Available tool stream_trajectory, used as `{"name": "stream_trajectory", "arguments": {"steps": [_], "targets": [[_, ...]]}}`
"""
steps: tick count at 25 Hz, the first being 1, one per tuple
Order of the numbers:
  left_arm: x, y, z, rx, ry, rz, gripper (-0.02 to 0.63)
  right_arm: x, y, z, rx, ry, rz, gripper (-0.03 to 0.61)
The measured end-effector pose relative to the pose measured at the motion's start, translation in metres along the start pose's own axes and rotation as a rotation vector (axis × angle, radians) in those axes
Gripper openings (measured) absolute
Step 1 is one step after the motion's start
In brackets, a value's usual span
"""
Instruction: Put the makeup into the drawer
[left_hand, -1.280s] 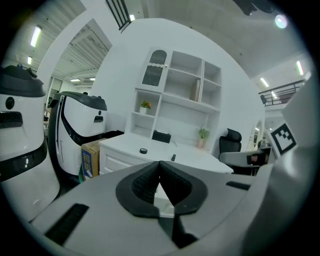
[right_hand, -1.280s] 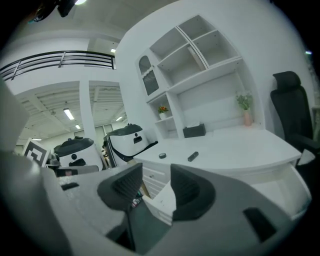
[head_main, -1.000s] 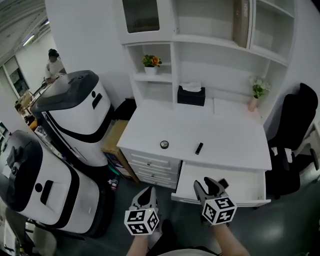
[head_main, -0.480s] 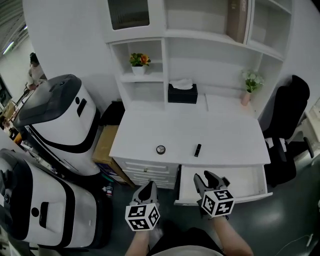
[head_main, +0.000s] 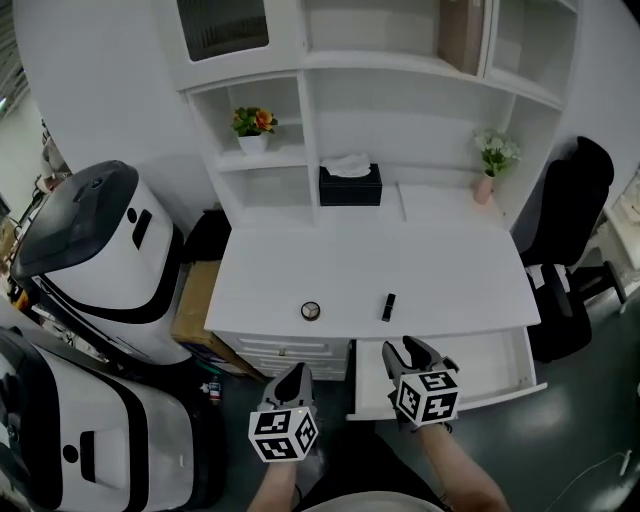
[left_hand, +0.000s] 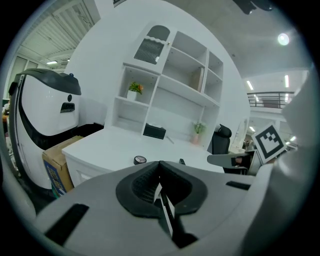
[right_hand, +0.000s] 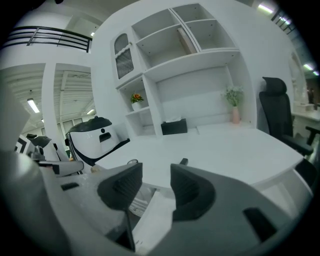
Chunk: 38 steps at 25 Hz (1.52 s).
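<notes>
Nearer the desk (head_main: 440, 270) now, the right gripper (head_main: 407, 350) gapes empty by the drawer (head_main: 487, 360); the left gripper (head_main: 295, 373) is clenched, empty.

Left gripper (left_hand: 160, 172): jaws closed together, nothing between them.
White desk (left_hand: 107, 144): bears a round compact (left_hand: 140, 160), a small dark tube (left_hand: 181, 161) near its right, and a black tissue box (left_hand: 154, 131) at the back.
Shelf unit (left_hand: 172, 82): holds a potted orange-flowered plant (left_hand: 134, 89).
Black office chair (left_hand: 220, 140): right of the desk.
Cardboard box (left_hand: 57, 162): left of the desk, beside a white-and-black machine (left_hand: 45, 107).
</notes>
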<state>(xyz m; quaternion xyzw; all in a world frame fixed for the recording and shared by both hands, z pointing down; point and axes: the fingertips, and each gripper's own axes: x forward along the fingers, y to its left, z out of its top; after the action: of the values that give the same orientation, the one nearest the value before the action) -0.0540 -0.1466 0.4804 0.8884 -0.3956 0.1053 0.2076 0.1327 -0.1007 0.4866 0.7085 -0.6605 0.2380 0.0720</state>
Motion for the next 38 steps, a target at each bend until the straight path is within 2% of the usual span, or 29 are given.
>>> {"name": "stream_trajectory", "arguments": {"steps": [8, 20, 33, 38], "targets": [[0.042, 0.006, 0.008, 0.018, 0.042, 0.002, 0.003, 0.05, -0.03, -0.001, 0.016, 0.068, -0.043, 0.16], [0.092, 0.018, 0.004, -0.015, 0.097, 0.023, 0.003, 0.117, -0.066, -0.014, 0.034, 0.203, -0.089, 0.161], [0.104, 0.027, 0.0, -0.043, 0.112, 0.045, 0.003, 0.143, -0.074, -0.029, 0.032, 0.313, -0.131, 0.161], [0.101, 0.029, -0.002, -0.052, 0.117, 0.052, 0.003, 0.144, -0.076, -0.031, 0.011, 0.322, -0.16, 0.161]]}}
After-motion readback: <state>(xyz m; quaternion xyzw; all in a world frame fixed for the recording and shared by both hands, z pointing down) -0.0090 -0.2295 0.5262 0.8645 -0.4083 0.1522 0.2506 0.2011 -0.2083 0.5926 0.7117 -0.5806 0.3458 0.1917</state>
